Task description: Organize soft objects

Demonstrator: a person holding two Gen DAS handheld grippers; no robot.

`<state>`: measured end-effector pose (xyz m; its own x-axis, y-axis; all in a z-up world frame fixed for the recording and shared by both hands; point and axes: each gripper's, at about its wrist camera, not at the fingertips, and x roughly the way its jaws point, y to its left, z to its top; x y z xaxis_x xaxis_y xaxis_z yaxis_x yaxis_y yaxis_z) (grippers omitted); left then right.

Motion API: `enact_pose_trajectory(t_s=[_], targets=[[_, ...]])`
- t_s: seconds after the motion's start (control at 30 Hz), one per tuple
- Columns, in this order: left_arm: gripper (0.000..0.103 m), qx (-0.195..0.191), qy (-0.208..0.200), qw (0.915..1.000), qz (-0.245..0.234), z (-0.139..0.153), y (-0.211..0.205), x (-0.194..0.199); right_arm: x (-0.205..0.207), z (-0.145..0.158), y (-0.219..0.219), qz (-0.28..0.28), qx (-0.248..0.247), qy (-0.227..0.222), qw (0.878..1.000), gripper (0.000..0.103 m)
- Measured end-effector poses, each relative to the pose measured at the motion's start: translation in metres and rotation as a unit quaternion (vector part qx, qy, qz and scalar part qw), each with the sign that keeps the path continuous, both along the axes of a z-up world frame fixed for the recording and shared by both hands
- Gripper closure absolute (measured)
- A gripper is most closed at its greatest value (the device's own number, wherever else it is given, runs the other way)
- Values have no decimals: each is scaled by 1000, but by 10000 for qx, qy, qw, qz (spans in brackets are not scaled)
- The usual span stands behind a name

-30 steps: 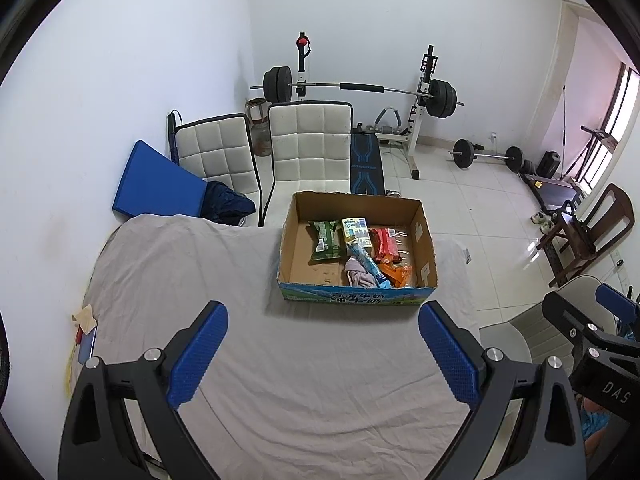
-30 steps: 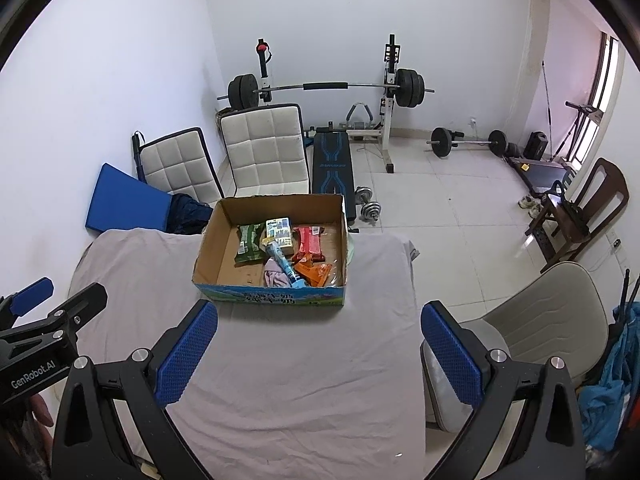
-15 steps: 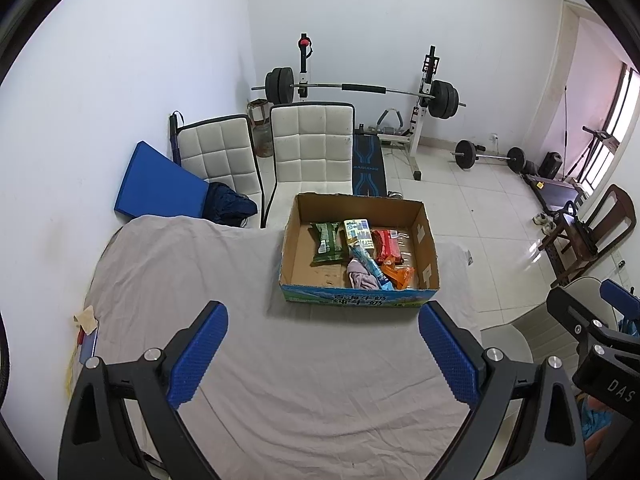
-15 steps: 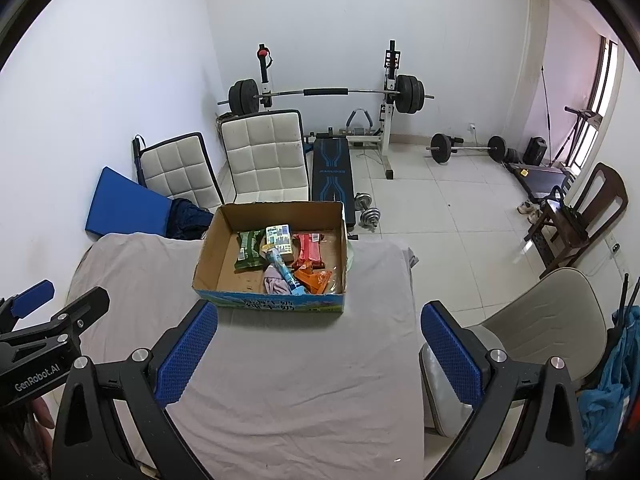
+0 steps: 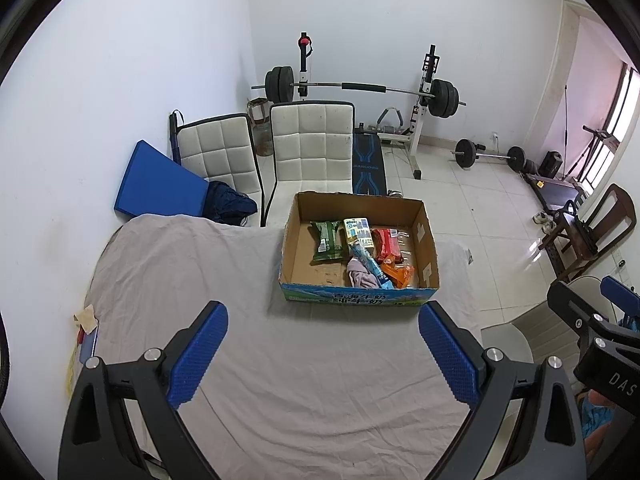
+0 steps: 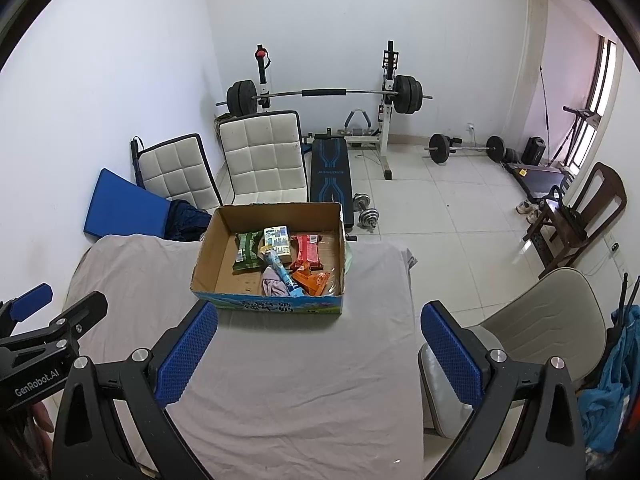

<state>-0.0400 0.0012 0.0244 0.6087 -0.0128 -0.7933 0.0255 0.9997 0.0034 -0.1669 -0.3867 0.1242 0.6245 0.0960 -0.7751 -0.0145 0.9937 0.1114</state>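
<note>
left tool [image 5: 322, 354]: blue pads spread wide apart, nothing between them, held above the near part of the tabletop.
right tool [image 6: 318, 354]: pads likewise wide apart and empty, over the near tabletop; seen from the left wrist view at 4 o'clock [image 5: 600, 328].
tabletop [image 5: 180, 280]: covered with a wrinkled grey cloth, bare around both tools.
cardboard box [image 5: 426, 236]: open-topped, on the far part of the tabletop at 12 o'clock from the left tool, printed blue-green front wall facing the cameras.
green packet [image 5: 328, 240]: lying flat in the box, towards the far left of the contents.
white and blue packet [image 5: 358, 232]: just beside the green packet, on its right.
red packet [image 5: 386, 240]: right of the white and blue packet, near the far wall.
orange packet [image 5: 396, 274]: near the front right corner of the box.
blue tube-shaped packet [image 5: 370, 266]: lying diagonally across the middle of the pile.
pinkish cloth [image 5: 360, 278]: crumpled against the front wall, touching the blue tube-shaped packet.
white chairs [image 5: 312, 140]: two, at 12 o'clock beyond the tabletop.
barbell rack [image 5: 360, 88]: against the far wall.
</note>
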Motion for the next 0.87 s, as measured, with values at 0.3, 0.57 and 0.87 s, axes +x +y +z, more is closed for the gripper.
enact_pose_trajectory(t_s=[0.3, 0.57, 0.87], targets=[[5, 2, -8, 10000, -1, 1, 0, 1, 3, 2, 0, 15, 20, 6, 10000, 0], [5, -1, -16, 10000, 8, 2, 1, 2, 5, 4, -1, 30, -3, -26, 10000, 0], [5, -2, -39, 10000, 30, 5, 3, 5, 8, 6, 0, 52, -4, -32, 10000, 0]])
